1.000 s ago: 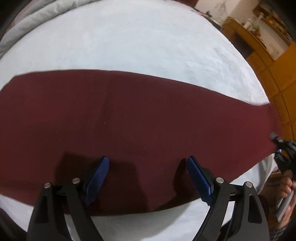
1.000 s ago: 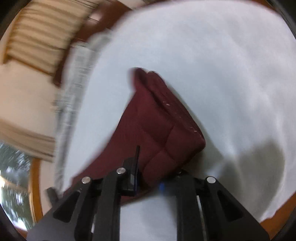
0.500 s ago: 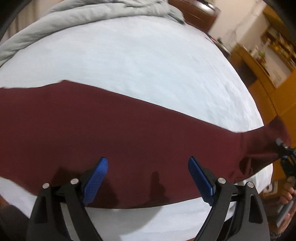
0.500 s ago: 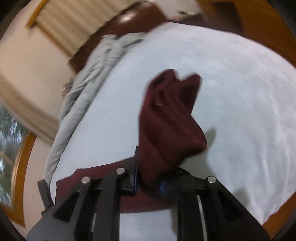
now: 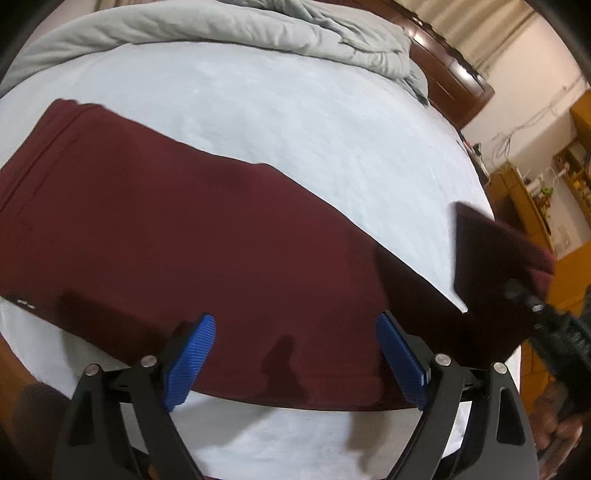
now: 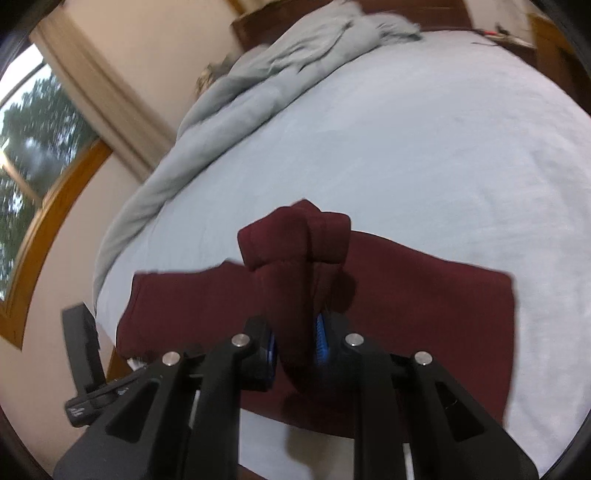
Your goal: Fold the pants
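The maroon pants point(image 5: 192, 236) lie flat across the pale blue bed, waistband at the left. My left gripper point(image 5: 295, 350) is open and empty, hovering over the pants' near edge. My right gripper point(image 6: 295, 345) is shut on the leg-end of the pants point(image 6: 295, 251), lifted off the bed and held above the flat part point(image 6: 424, 288). In the left wrist view the lifted end point(image 5: 491, 258) hangs at the right, with the right gripper point(image 5: 532, 306) under it.
A grey duvet point(image 5: 221, 26) is bunched at the bed's far side, also in the right wrist view point(image 6: 258, 96). A dark wooden headboard point(image 5: 450, 81) stands behind it. Wooden furniture point(image 5: 535, 192) stands beyond the bed's right edge. A window point(image 6: 29, 147) is at the left.
My right gripper has lifted the leg-end off the bed and carried it up and over the flat part of the pants. The left gripper stayed open, its view tilting up.
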Demonstrator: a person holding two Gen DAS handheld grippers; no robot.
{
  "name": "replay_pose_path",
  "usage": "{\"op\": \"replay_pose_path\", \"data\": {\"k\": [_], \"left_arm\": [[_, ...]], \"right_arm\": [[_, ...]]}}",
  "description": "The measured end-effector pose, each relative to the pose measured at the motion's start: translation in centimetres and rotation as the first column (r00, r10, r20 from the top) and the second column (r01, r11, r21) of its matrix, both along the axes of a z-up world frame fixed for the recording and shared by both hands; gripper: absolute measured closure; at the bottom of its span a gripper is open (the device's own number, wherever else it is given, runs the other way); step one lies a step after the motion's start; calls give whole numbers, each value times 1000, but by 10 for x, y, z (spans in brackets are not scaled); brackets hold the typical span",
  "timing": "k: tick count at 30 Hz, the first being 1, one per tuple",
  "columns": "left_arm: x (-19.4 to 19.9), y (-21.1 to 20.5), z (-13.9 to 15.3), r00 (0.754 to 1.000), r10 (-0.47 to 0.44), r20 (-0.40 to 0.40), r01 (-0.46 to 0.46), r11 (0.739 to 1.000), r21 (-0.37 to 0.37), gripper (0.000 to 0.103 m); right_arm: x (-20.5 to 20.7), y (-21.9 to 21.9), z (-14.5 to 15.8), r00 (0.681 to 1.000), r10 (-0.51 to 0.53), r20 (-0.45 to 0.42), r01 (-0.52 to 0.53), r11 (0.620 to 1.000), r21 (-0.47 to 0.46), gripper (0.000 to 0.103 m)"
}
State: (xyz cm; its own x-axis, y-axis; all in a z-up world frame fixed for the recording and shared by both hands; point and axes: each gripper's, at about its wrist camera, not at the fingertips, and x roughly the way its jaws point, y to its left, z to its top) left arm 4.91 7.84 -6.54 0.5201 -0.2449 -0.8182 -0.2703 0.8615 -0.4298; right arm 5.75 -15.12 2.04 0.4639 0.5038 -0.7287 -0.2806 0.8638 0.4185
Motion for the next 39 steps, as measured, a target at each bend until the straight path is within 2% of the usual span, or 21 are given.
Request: {"op": "replay_pose_path", "data": {"k": [3, 6, 7, 11, 14, 15, 17, 19, 21, 24, 27, 30, 31, 34, 38, 39], "left_arm": [[-6, 12, 1, 1000, 16, 11, -16, 1000, -15, 14], [-7, 20, -3, 999, 36, 6, -36, 999, -40, 14], [-7, 21, -4, 999, 43, 3, -43, 998, -50, 14], [-4, 23, -9, 999, 43, -8, -44, 995, -86, 14], [-1, 21, -12, 999, 24, -24, -27, 991, -133, 14], [2, 19, -13, 999, 11, -31, -16, 988, -155, 14], [9, 14, -15, 999, -14, -41, 4, 974, -228, 14], [19, 8, -18, 997, -40, -59, 21, 957, -288, 14], [28, 1, -22, 994, -62, -94, 30, 953, -303, 14], [41, -8, -30, 987, -62, -151, 22, 966, -257, 14], [51, -21, -39, 977, -70, -202, 29, 980, -199, 14], [53, -35, -49, 964, -103, -244, 68, 986, -150, 14], [55, -41, -52, 962, -106, -253, 80, 991, -111, 14], [57, -52, -53, 960, -121, -251, 116, 993, -34, 14], [62, -67, -53, 953, -156, -260, 176, 983, 55, 12], [63, -68, -52, 953, -160, -258, 181, 982, 60, 11]], "right_arm": [[-8, 41, -20, 998, 68, -15, -69, 996, -48, 87], [-12, 65, -49, 991, 109, -73, -115, 989, -93, 87], [-25, 66, -60, 990, 118, -81, -126, 986, -105, 87], [-35, 80, -89, 986, 147, -77, -157, 976, -149, 85], [-48, 78, -98, 980, 188, -61, -195, 969, -151, 71], [-51, 78, -97, 975, 214, -58, -219, 967, -129, 56], [-52, 79, -89, 959, 273, -74, -277, 960, -53, 38], [-62, 70, -81, 946, 317, -67, -317, 948, 6, 35], [-70, 51, -70, 938, 339, -78, -334, 940, 69, 35], [-77, 9, -54, 958, 278, -68, -272, 958, 90, 35], [-76, -61, -43, 992, 103, -73, -95, 990, 103, 30], [-65, -118, -55, 986, -52, -156, 69, 992, 103, 28], [-62, -130, -61, 980, -85, -182, 104, 989, 100, 28], [-49, -152, -91, 951, -92, -294, 145, 976, 161, 28], [-37, -145, -123, 925, -20, -379, 134, 951, 277, 30], [-35, -141, -129, 920, -4, -391, 132, 944, 301, 35]]}}
